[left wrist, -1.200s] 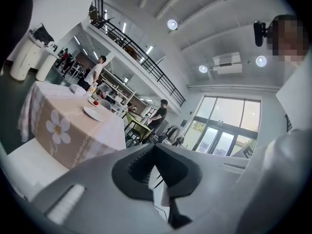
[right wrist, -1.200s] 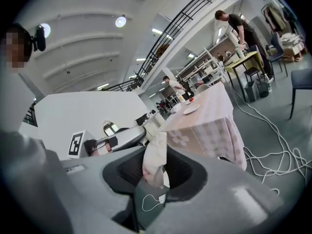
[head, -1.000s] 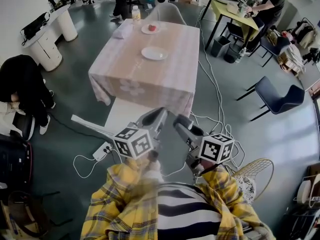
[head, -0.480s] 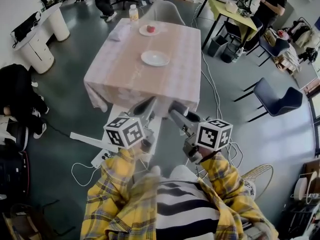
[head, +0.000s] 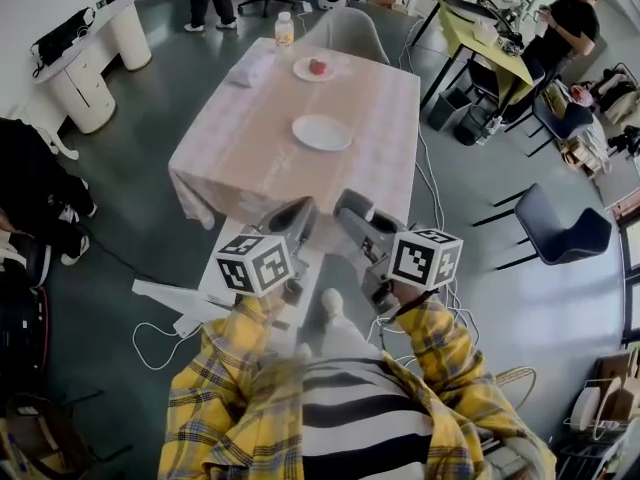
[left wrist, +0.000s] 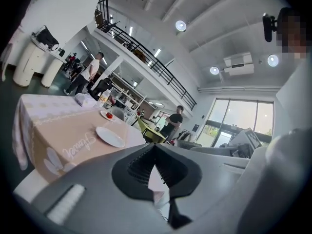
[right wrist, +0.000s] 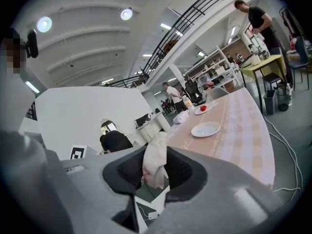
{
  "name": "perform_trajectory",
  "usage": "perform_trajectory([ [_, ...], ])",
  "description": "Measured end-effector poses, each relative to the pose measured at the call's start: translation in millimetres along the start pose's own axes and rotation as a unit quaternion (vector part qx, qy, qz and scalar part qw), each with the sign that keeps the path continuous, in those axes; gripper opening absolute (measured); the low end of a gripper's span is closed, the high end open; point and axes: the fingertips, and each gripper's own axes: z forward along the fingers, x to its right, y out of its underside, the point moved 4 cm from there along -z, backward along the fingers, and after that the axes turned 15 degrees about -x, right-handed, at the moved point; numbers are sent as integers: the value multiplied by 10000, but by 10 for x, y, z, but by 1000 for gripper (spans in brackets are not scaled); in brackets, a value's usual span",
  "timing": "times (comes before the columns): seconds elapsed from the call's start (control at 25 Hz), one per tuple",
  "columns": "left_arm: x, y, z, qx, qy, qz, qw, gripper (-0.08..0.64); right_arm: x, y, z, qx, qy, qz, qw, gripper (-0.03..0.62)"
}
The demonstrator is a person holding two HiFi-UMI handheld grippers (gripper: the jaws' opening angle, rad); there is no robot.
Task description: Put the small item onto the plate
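Small item (right wrist: 155, 168): a crumpled whitish scrap with a faint pink tinge. It sits between the fingers (right wrist: 127, 168) of the right gripper (head: 350, 208), which are closed on it at a medium gap. It sticks up a little past the fingertips. It is carried in the air, short of the table (head: 262, 163), not on any plate.

Left gripper (head: 290, 216): fingers (left wrist: 141, 165) drawn together, tips meeting, with only floor and background showing in the thin slit below. Nothing is carried. Both grippers are side by side and near each other, pointing toward the near edge of the table, marker cubes facing up at the head camera.

Empty white plate (head: 321, 133): lies flat near the middle of the table, well apart from both grippers. In the right gripper view it lies just beyond and right of the item.

Second plate (head: 301, 72): at the far end of the table, with a small red object (head: 318, 66) on it. A bottle (head: 285, 30) stands upright behind it. A crumpled white heap (head: 250, 68) lies to its left, near the table edge.

The table wears a pale pink-beige cloth hanging over the sides.

Surroundings:
- a grey chair (head: 348, 30) at the far end of the table;
- cables (head: 432, 203) trailing over the floor on the right;
- a dark blue chair (head: 555, 233) further right;
- a person in black (head: 572, 26) at a yellow-green desk (head: 490, 56).
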Motion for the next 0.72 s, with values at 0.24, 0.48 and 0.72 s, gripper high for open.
perform_trajectory([
  [0.24,-241,-241,430,45,-176,-99,9998,-12,364,-372,252,-195,-136,-30,9997,104],
  [0.48,-577,-445,927,23,-454,-315,9985,-12,801,-710,517,-403,-246,-11,9989,104],
  [0.72,-833,-602,1344,-75,-712,-423,9965,-12,1227,-924,806,-674,-231,96,9974,104],
])
